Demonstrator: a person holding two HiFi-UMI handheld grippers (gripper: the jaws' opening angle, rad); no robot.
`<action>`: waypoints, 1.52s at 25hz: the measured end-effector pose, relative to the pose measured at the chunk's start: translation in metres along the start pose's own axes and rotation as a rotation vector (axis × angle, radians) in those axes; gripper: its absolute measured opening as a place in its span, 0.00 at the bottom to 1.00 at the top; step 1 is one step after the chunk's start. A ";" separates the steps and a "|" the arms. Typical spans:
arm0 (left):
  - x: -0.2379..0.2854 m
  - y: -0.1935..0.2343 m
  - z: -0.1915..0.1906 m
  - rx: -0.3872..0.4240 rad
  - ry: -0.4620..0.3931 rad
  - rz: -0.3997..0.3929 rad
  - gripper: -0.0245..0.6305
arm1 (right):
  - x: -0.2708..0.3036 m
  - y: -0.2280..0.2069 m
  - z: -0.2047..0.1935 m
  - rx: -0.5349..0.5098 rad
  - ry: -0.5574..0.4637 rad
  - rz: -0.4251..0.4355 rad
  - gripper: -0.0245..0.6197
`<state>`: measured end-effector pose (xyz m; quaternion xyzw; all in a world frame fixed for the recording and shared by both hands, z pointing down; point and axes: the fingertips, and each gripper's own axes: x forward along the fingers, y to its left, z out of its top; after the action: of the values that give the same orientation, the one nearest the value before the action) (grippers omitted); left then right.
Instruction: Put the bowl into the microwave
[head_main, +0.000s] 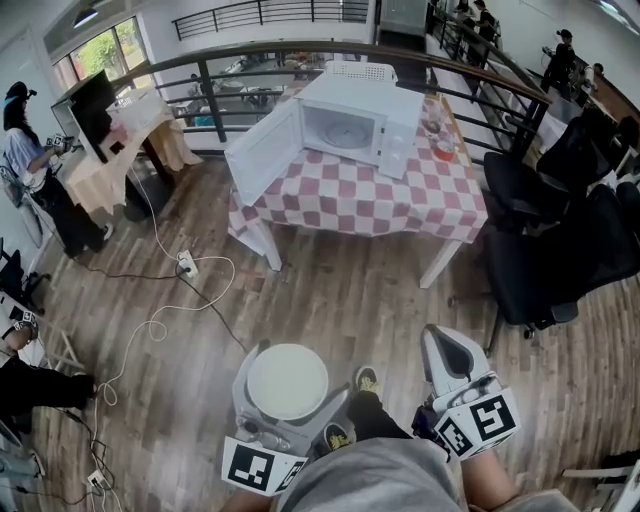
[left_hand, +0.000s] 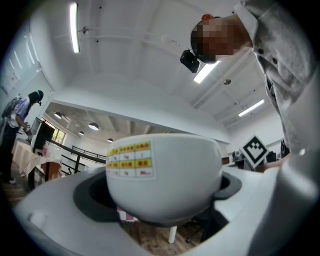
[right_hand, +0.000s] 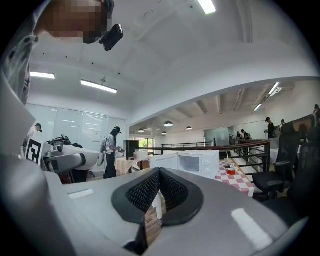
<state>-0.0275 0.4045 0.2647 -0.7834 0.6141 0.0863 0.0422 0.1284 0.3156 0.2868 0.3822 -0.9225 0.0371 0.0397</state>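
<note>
A wooden plank floor (head_main: 350, 290) fills most of the head view. At its far side stands a table (head_main: 400, 205) under a red-and-white checked cloth, set against a dark curved railing (head_main: 200, 70). Black office chairs (head_main: 545, 240) are grouped just to the right of the table. A white microwave (head_main: 385, 125) sits on the table's back half. Its door (head_main: 262, 152) is swung wide open toward the picture's left, and the cavity with its round glass plate is in plain sight. Close to the person, at the bottom of the head view, the left gripper (head_main: 288, 372) has its two jaws spread wide and pressed against opposite sides of a white bowl (left_hand: 167, 177), which sits gripped between the dark pads. The bowl is held over the floor, well apart from the table and the microwave. Beside it, the right gripper (right_hand: 159, 192) has its ribbed black pads closed together with nothing between them. A white cable (head_main: 160, 310) loops across the floor on the left to a power strip (head_main: 185, 265). A small yellow-and-red label (left_hand: 131, 160) is stuck on the bowl's side. A small red cup (head_main: 445, 150) stands on the table, just right of the microwave.
</note>
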 end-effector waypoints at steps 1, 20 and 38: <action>0.004 0.002 0.000 0.002 -0.001 0.002 0.83 | 0.003 -0.003 0.001 0.001 -0.005 0.003 0.04; 0.124 0.048 -0.012 0.056 0.002 0.056 0.83 | 0.102 -0.092 0.014 0.013 0.001 0.027 0.04; 0.191 0.068 -0.017 0.071 0.006 0.105 0.83 | 0.160 -0.149 0.026 0.024 -0.015 0.053 0.04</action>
<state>-0.0475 0.2026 0.2482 -0.7483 0.6572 0.0643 0.0635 0.1203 0.0958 0.2833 0.3583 -0.9321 0.0462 0.0271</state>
